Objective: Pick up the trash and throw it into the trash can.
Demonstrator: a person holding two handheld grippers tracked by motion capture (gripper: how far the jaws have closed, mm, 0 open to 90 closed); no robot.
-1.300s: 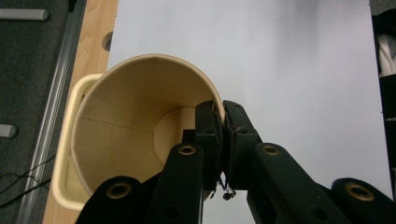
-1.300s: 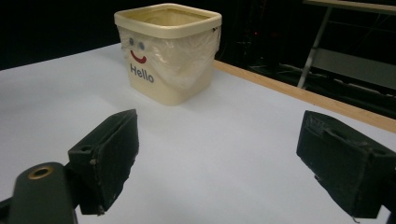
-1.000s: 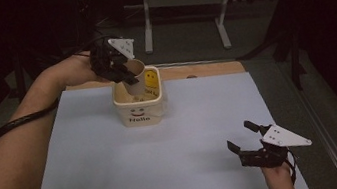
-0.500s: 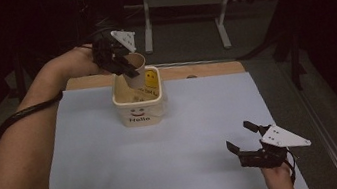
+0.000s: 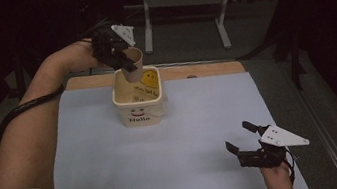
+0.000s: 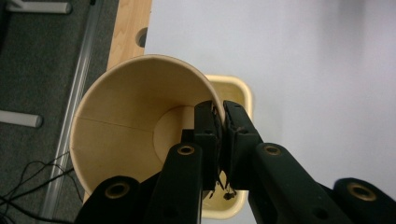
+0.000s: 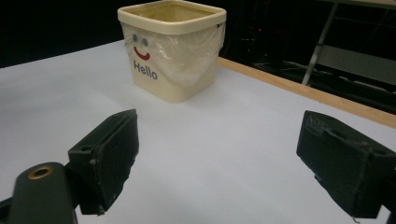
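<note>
Pinching the cup [image 5: 133, 62] wall above the bin [image 5: 139, 110], your left gripper [image 6: 219, 122] holds light, crushable paper: grip gently. Right gripper [image 5: 241, 136] fingers wide.

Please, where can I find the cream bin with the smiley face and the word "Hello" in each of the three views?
High view: the cream bin stands at upper centre on the white sheet, under the paper cup.
Left gripper view: its rim peeks out behind the cup, right of centre.
Right gripper view: it stands at top centre, beyond the open jaws.
Shared landmark: the wooden table edge behind the bin.
</note>
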